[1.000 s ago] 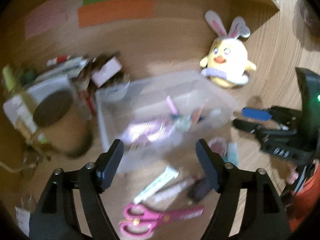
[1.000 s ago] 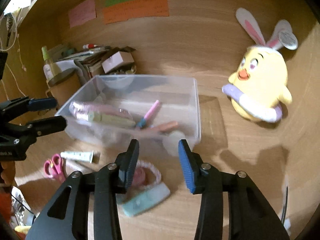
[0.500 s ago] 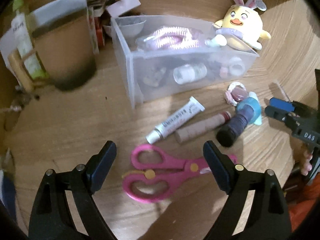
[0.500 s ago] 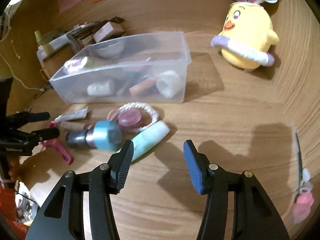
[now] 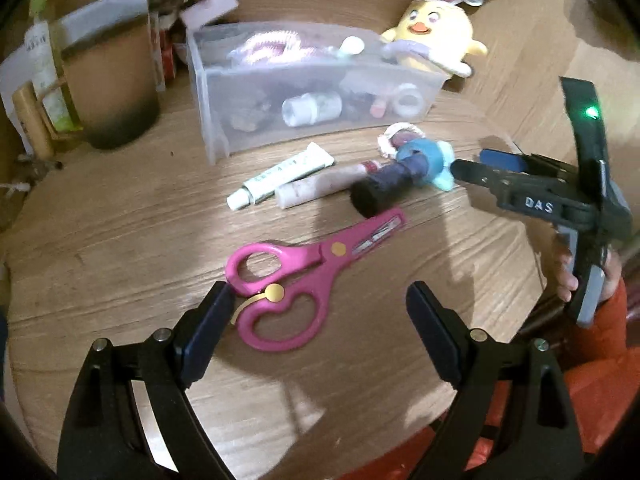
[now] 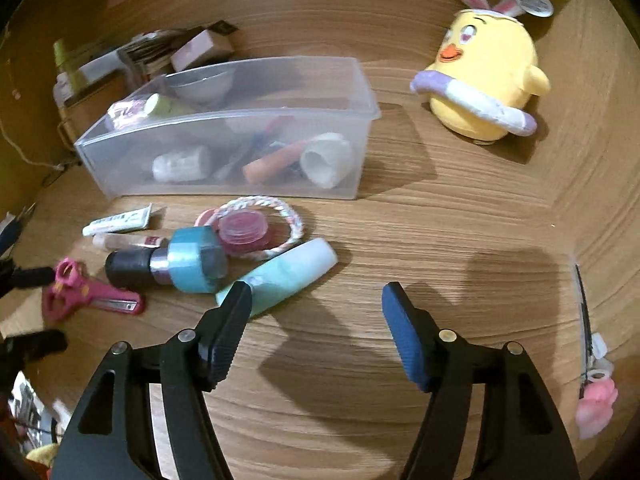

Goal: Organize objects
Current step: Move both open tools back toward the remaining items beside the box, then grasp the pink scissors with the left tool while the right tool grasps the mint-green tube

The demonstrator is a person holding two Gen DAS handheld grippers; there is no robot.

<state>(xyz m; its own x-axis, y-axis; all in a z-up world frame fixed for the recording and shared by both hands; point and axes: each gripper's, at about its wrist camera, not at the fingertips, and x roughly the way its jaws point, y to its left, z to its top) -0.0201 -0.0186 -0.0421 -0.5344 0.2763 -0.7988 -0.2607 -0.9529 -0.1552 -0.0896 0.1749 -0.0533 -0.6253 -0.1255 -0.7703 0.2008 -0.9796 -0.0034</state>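
Left tool [image 5: 318, 312] spread wide above the wooden counter [image 5: 120, 232], its left finger beside the handles of the pink scissors [image 5: 304, 272]. Right tool [image 6: 316, 320] likewise wide and holding nothing, its left finger just in front of a pale green tube [image 6: 286, 274]. Behind these, a clear plastic bin [image 6: 240, 128] holding small items; a yellow plush chick [image 6: 484, 80] to its right.

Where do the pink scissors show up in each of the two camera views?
Left wrist view: the pink scissors lie low in the middle, handles between the open left gripper fingers.
Right wrist view: the scissors sit at the far left edge, small.
Shared landmark: the clear plastic box stands behind them in both.
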